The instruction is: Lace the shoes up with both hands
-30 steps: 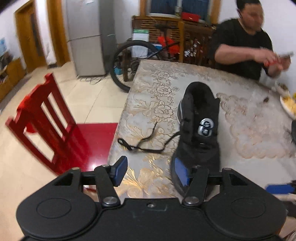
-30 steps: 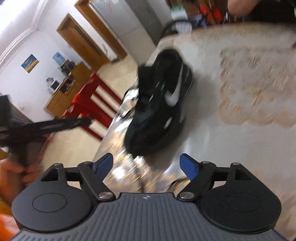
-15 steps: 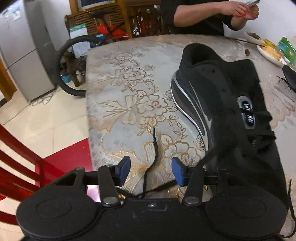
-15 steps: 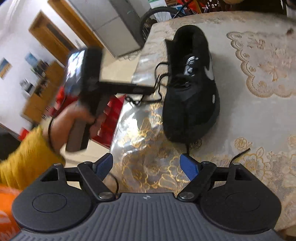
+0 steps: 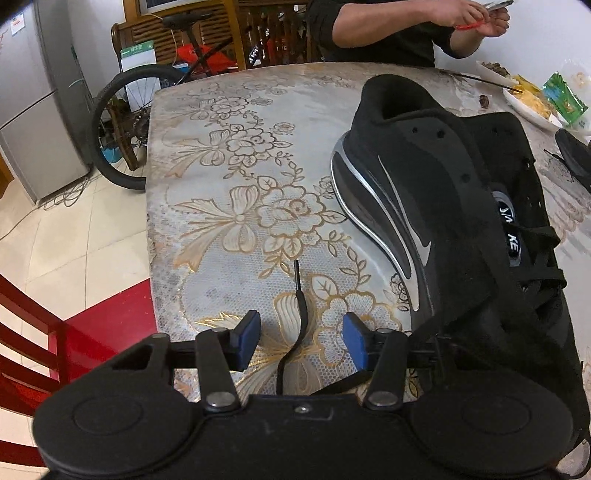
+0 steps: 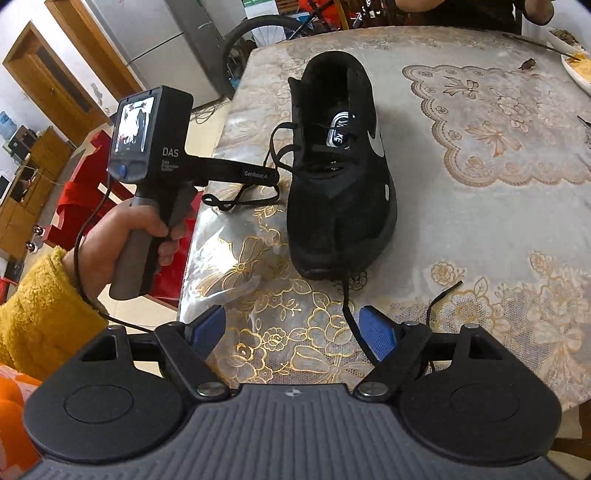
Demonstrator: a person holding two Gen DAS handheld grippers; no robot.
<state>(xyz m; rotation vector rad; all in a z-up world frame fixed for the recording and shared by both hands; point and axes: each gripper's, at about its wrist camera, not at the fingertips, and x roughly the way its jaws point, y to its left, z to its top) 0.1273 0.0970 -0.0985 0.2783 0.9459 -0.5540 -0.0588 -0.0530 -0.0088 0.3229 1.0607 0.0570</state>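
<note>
1. Left gripper (image 5: 301, 341) stands apart, touching nothing; the lace (image 5: 300, 314) lies between its pads.
2. Shoe (image 5: 461, 236) sits at two o'clock on the table (image 5: 221, 147).
3. Right gripper (image 6: 293, 332) gapes; shoe at twelve o'clock.

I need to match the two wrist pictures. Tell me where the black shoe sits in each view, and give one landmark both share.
Left wrist: the black shoe fills the right side, heel away from the camera.
Right wrist: the black shoe stands upper centre, toe toward the camera.
Shared landmark: the bicycle wheel beyond the table's far edge.
</note>
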